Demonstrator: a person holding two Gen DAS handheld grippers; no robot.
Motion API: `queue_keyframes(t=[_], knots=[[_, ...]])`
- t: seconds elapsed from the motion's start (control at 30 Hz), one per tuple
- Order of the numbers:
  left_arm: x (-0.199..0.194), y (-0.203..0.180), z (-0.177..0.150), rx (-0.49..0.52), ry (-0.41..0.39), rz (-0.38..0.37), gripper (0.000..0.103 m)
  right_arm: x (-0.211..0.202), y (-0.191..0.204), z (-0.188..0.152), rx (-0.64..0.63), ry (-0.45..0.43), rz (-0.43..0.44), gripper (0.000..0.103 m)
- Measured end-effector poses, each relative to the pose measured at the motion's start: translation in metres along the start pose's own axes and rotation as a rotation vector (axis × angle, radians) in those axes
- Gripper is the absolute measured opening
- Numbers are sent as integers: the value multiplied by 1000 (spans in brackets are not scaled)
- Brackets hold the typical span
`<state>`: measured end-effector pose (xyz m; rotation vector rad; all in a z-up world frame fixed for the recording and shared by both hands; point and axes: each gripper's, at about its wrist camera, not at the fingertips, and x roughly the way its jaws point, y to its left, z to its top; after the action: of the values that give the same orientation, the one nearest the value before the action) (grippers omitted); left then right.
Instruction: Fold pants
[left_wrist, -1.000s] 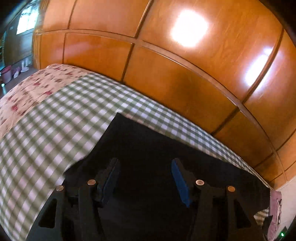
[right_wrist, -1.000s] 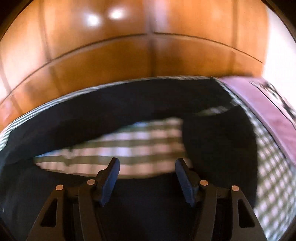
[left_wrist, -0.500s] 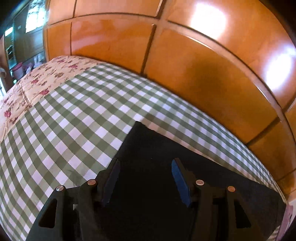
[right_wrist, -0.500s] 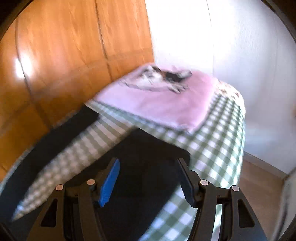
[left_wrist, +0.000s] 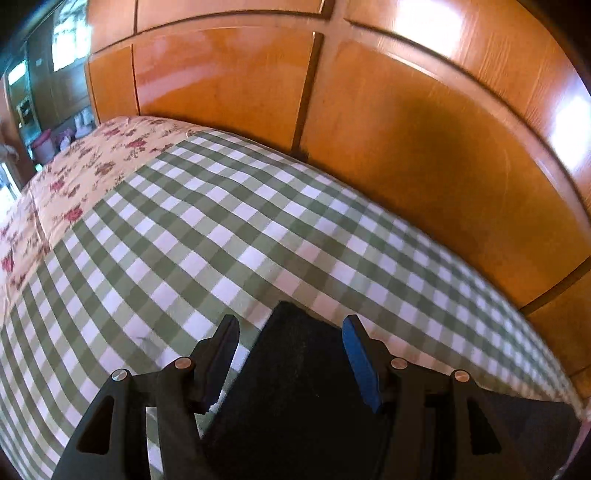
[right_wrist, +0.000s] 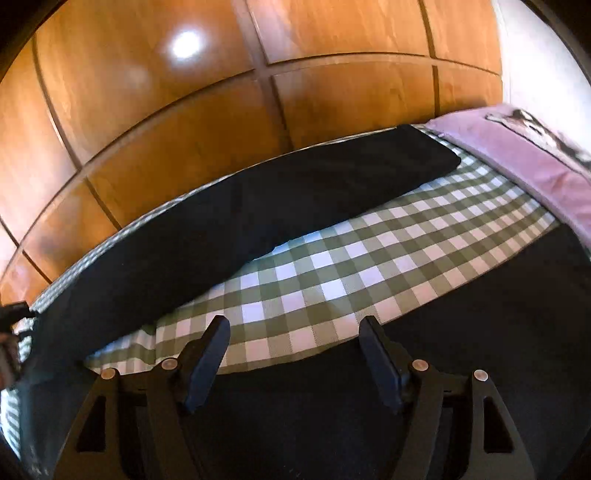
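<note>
Pants (right_wrist: 258, 218) lie lengthwise along the headboard (right_wrist: 184, 122); both grippers (left_wrist: 290, 332) (right_wrist: 293, 332) gape, empty.

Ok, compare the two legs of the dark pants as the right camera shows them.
The far pant leg lies stretched along the wooden wall, its end near the purple pillow. The near pant leg fills the foreground, under the open right tongs. Its end is out of view. Both are plain dark fabric, flat on the checked sheet, which shows between them.
</note>
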<state>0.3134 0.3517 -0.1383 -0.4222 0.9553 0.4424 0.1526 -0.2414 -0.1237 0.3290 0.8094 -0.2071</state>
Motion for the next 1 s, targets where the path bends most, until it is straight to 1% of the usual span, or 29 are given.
queue_keyframes(t=[0.07, 0.17, 0.2, 0.27, 0.3, 0.33, 0.43, 0.57, 0.67, 0.7, 0.77, 0.87, 0.9, 0.97, 1.0], knots=[[7, 2, -1, 1, 9, -2, 59, 1, -4, -1, 19, -7, 20, 74], [7, 2, -9, 7, -57, -7, 59, 1, -11, -6, 34, -10, 35, 76], [6, 0, -13, 26, -82, -4, 48, 3, -10, -6, 29, -9, 35, 77], [2, -5, -19, 78, -105, -50, 26, 3, -5, -9, 8, -7, 21, 79], [-1, -9, -21, 98, -113, -51, 19, 8, -9, -6, 0, -6, 16, 80], [-5, -11, -22, 113, -120, -60, 17, 8, -7, -6, -10, -5, 11, 81], [-26, -7, -26, 108, -182, -96, 16, 5, -3, -9, -24, -5, 3, 82], [-67, 7, -34, 59, -258, -202, 15, 3, -3, -10, -18, -11, 11, 82], [-95, 14, -44, 42, -298, -272, 15, 3, -3, -10, -17, -13, 13, 82], [-108, 19, -51, 28, -314, -309, 15, 3, -3, -10, -18, -13, 12, 82], [-125, 25, -63, 15, -332, -352, 14, 3, -3, -10, -17, -13, 12, 82], [-152, 39, -89, -18, -355, -426, 13, 3, -3, -10, -15, -14, 15, 82], [-162, 46, -104, -41, -364, -454, 13, 2, -3, -10, -13, -15, 17, 82], [-170, 56, -123, -67, -365, -476, 12, 2, -3, -10, -10, -16, 19, 82], [-176, 64, -139, -91, -365, -487, 12, 2, -3, -10, -9, -16, 19, 82]])
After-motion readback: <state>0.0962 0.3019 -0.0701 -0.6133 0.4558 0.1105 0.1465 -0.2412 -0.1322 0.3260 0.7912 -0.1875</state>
